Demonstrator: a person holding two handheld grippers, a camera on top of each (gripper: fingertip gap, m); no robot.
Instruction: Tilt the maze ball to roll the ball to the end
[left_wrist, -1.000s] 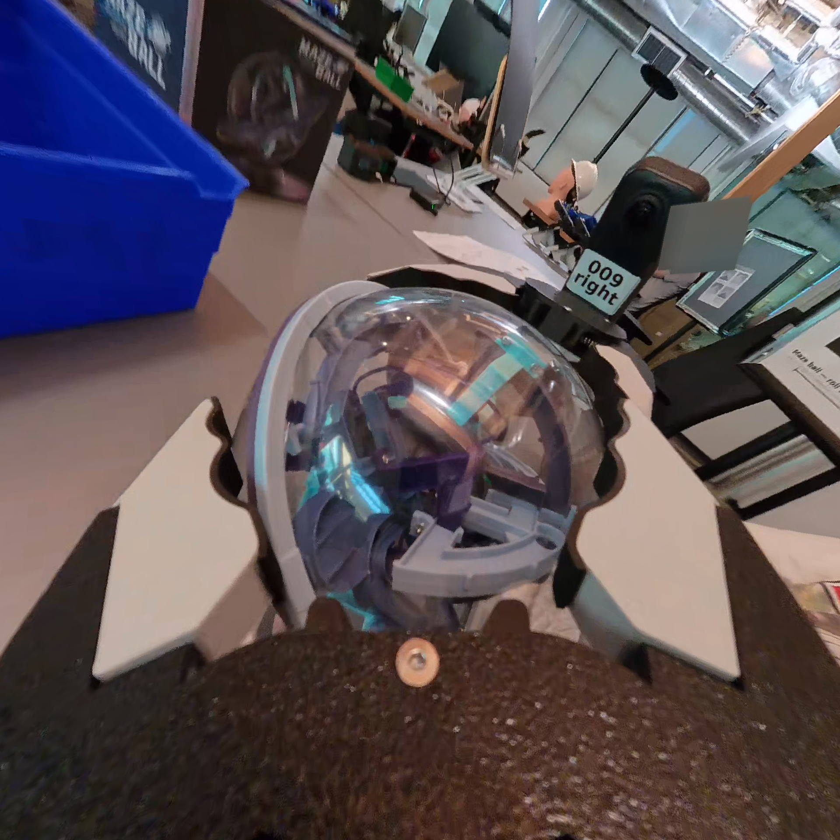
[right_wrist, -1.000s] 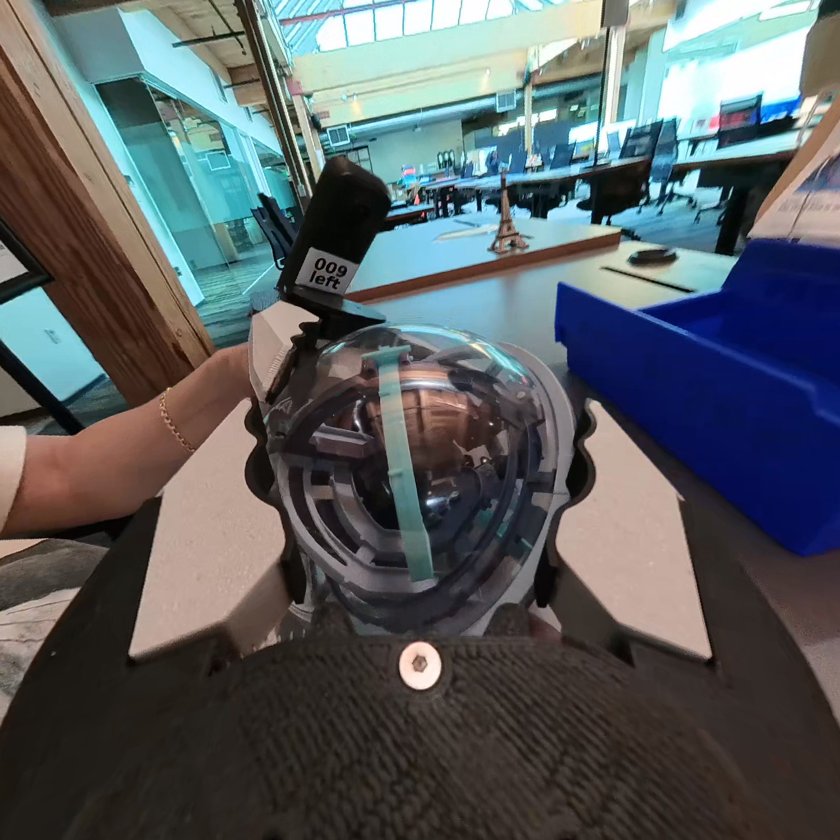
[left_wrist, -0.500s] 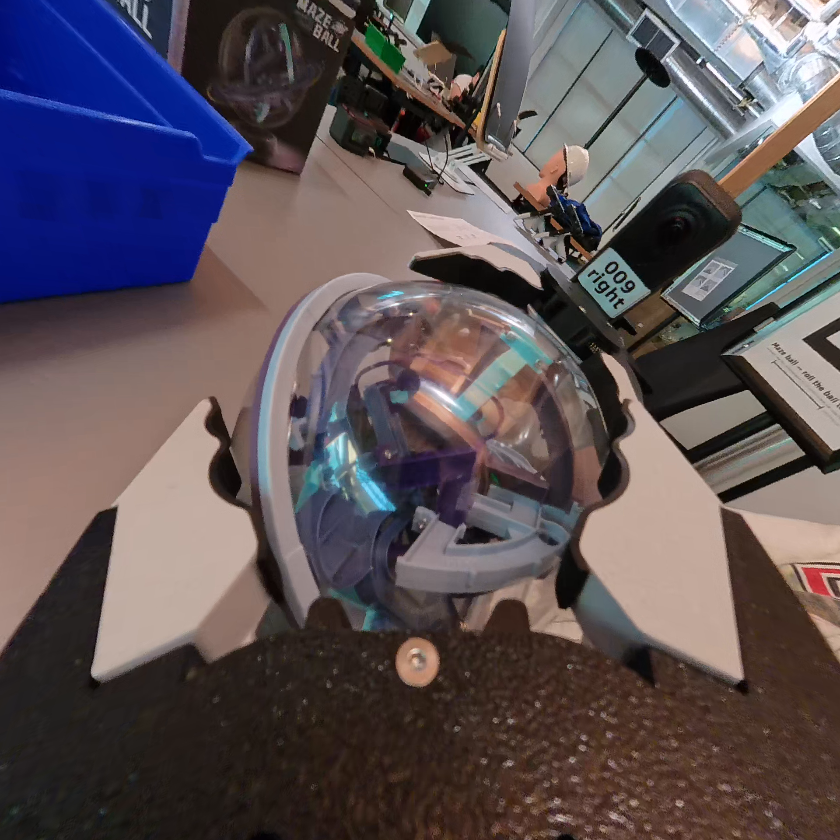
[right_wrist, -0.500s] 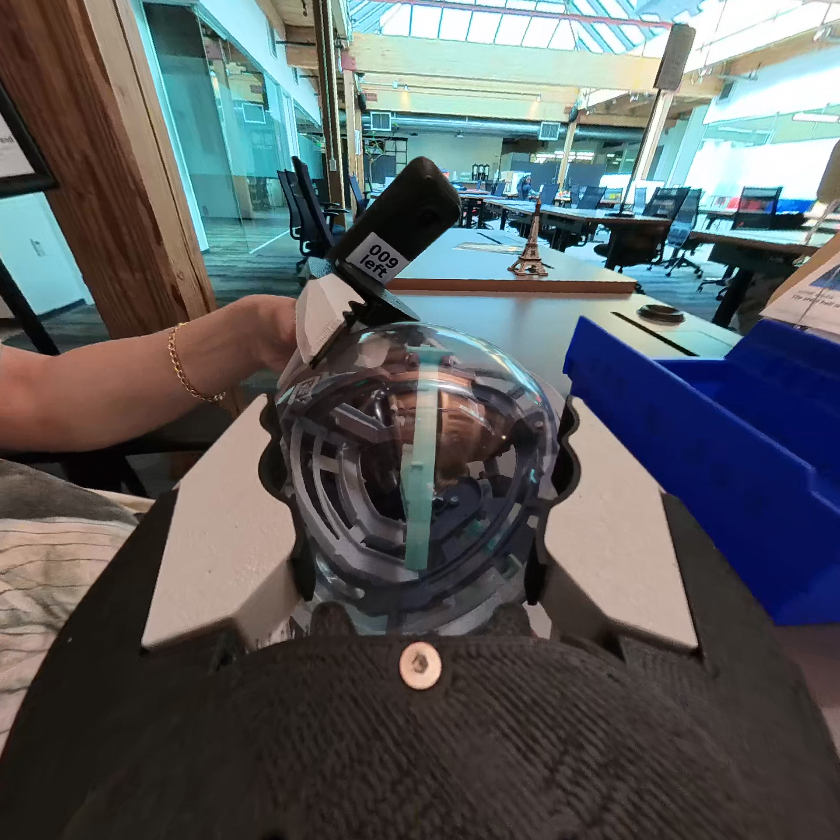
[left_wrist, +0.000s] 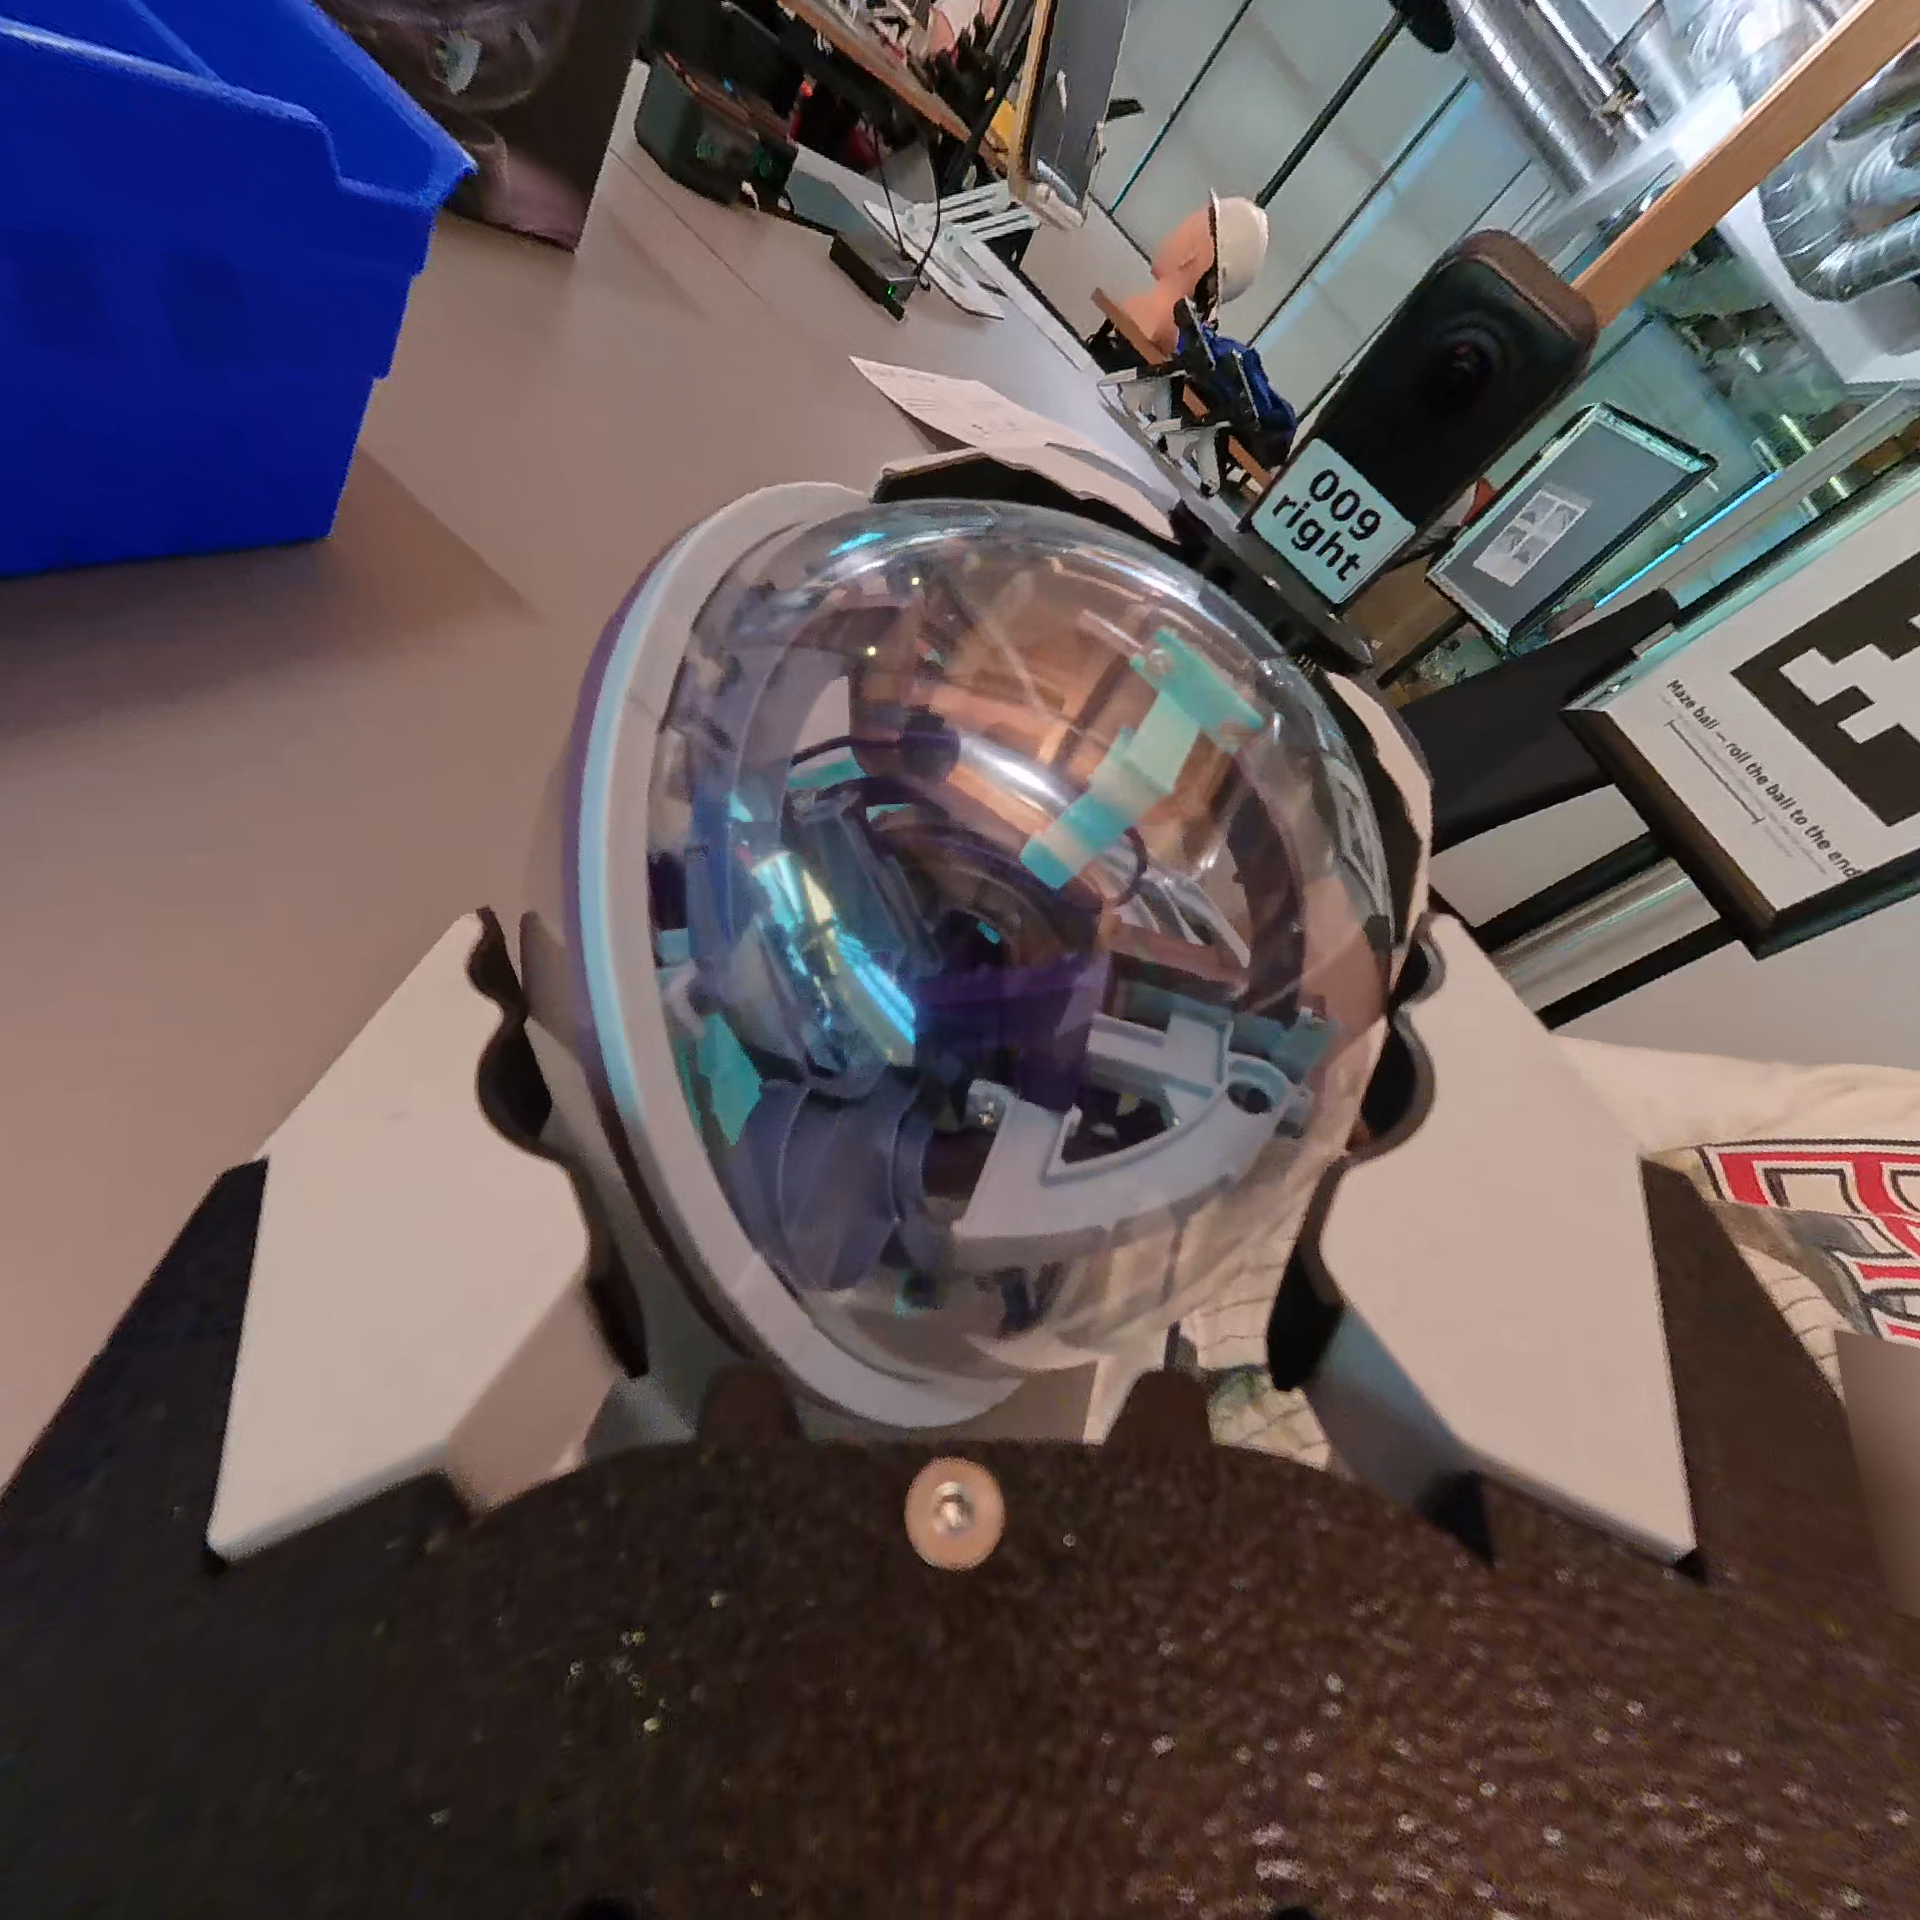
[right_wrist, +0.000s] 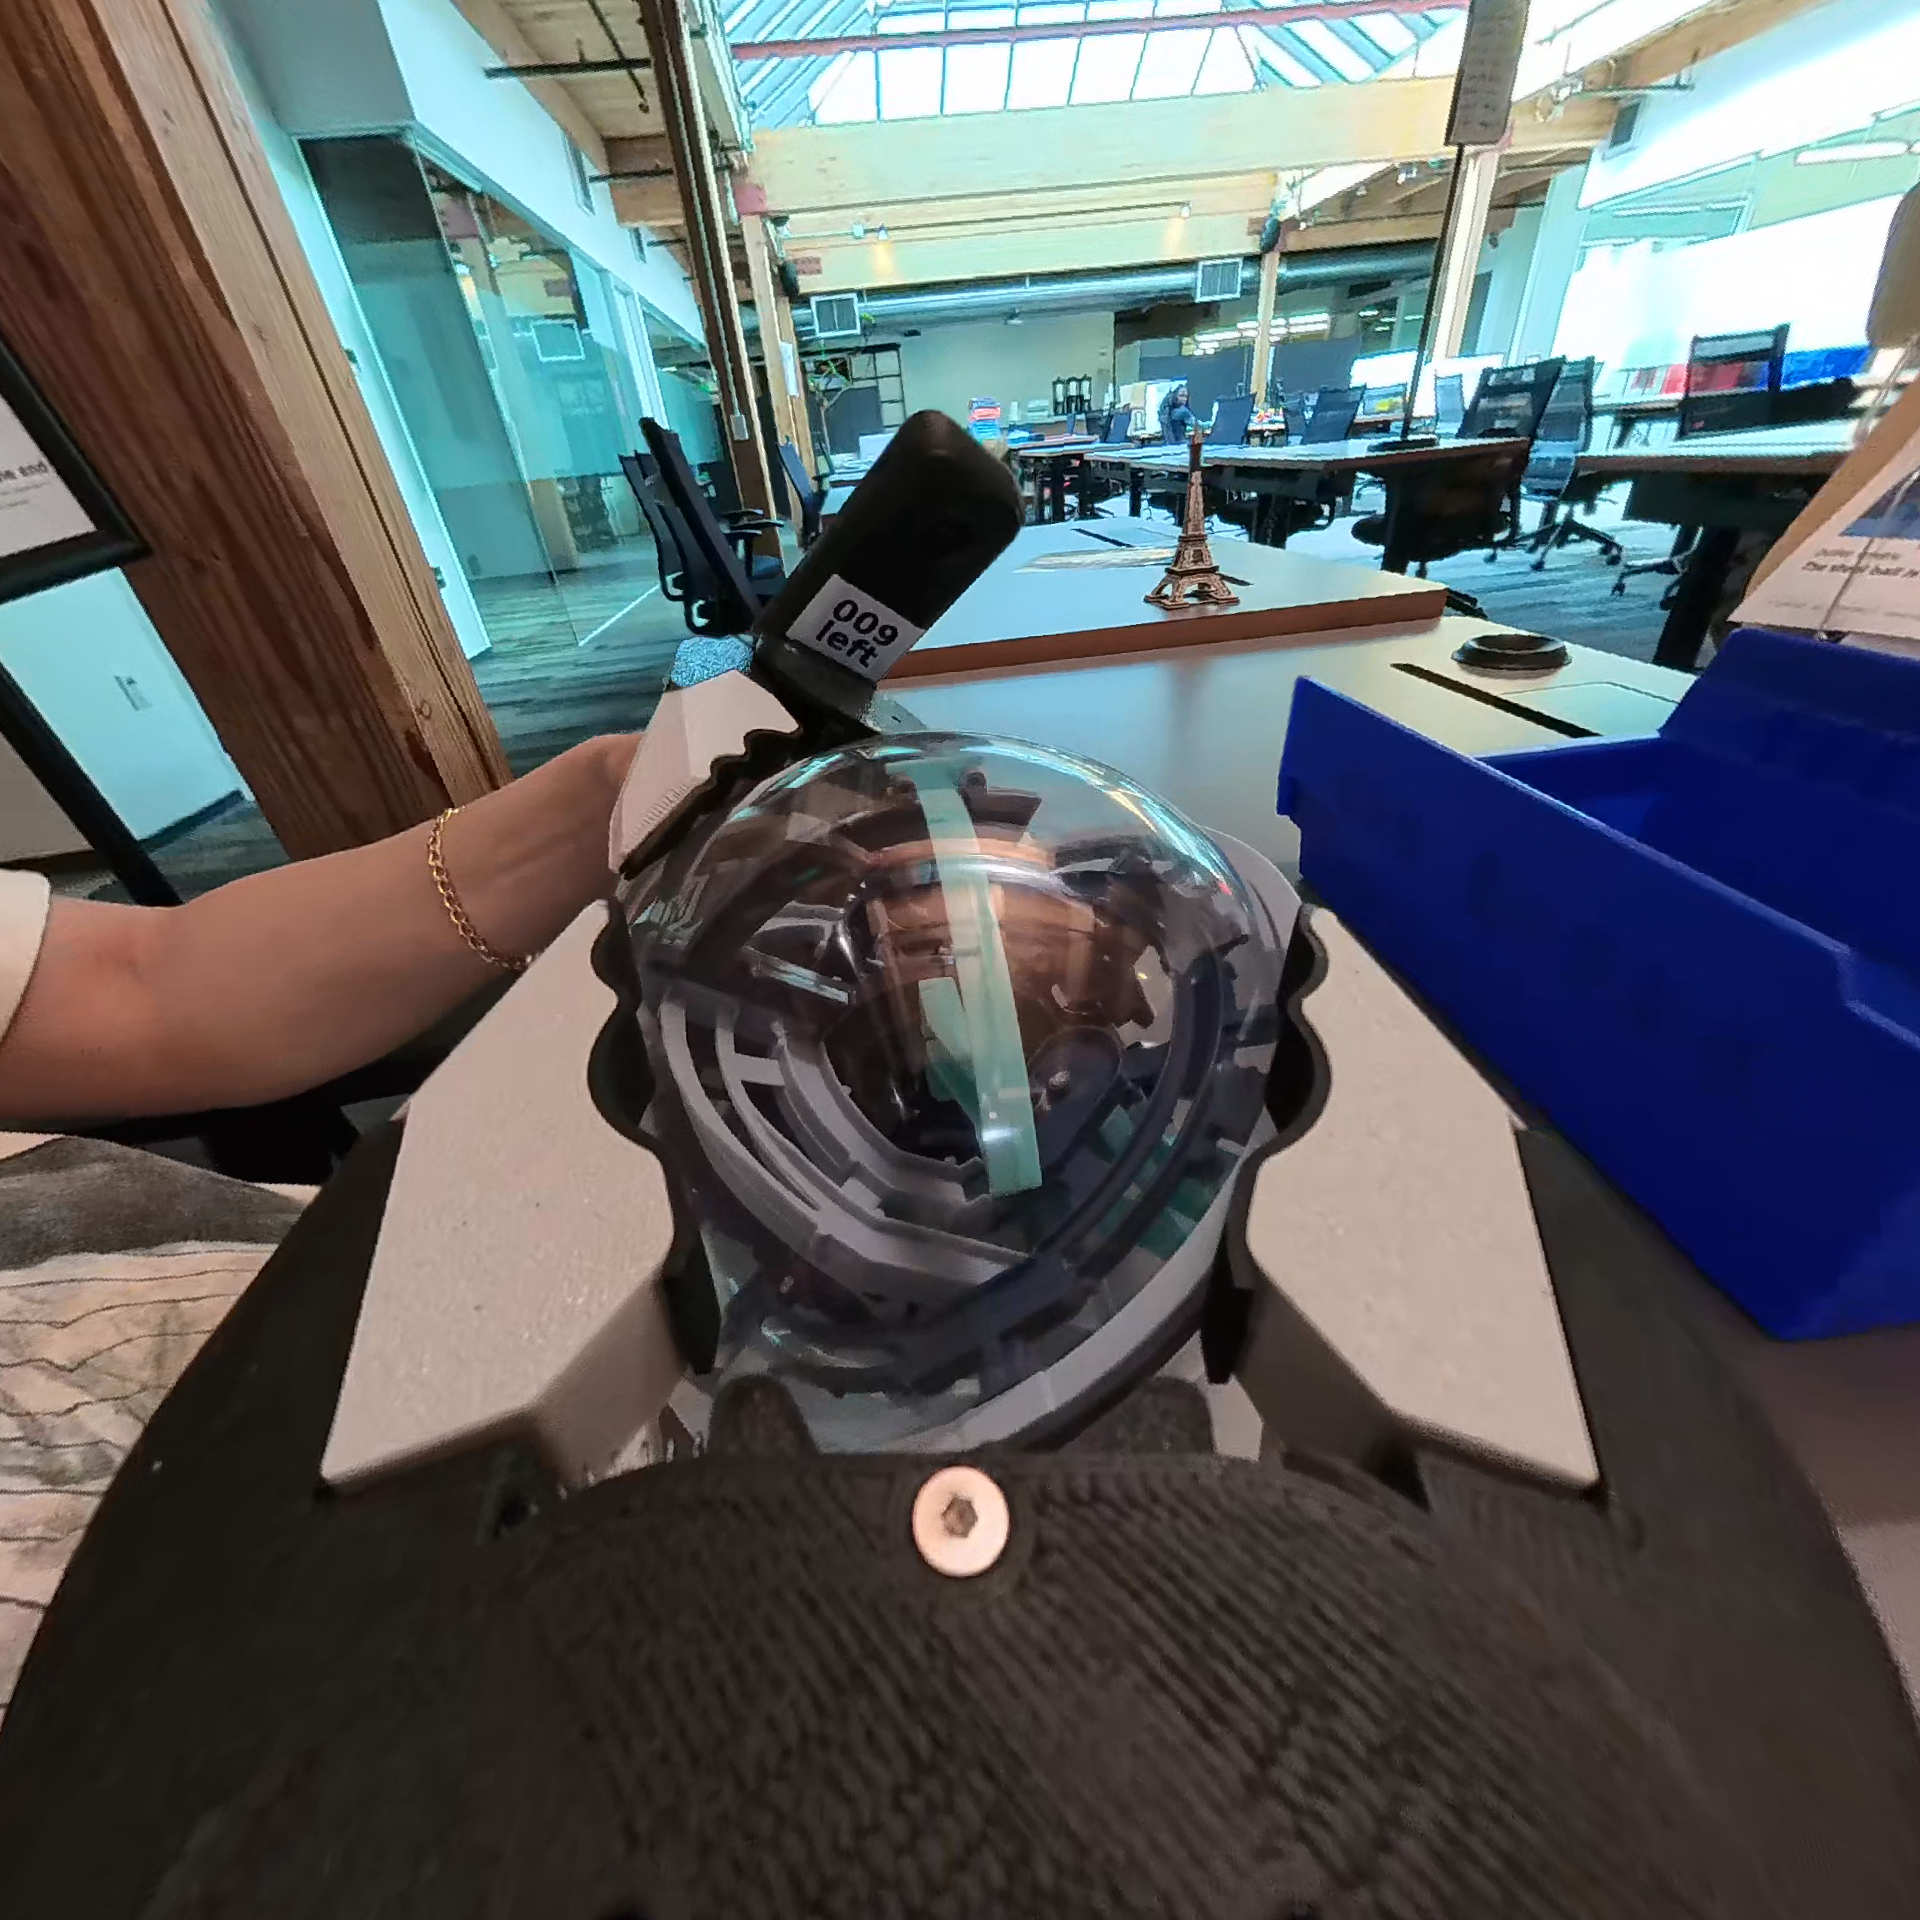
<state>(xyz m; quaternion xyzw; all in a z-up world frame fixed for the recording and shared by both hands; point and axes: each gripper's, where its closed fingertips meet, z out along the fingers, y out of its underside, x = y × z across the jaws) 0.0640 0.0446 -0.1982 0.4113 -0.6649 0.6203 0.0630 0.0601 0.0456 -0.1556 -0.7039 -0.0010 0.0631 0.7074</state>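
Gripping the maze ball (left_wrist: 987, 935) beside the blue bin (right_wrist: 1621, 935) — left tool (left_wrist: 956, 1049) and right tool (right_wrist: 951, 1049) both clamp its hard, slick, light shell; hold at the equator rim.

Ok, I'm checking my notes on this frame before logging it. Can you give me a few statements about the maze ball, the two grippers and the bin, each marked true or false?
1. Both the left gripper and the right gripper clamp the maze ball. True.
2. The maze ball lies inside the blue bin. False: it is held beside the bin, outside it.
3. A teal strip shows inside the clear shell. True.
4. The left jaws hang open, holding nothing. False: they are shut on the maze ball.
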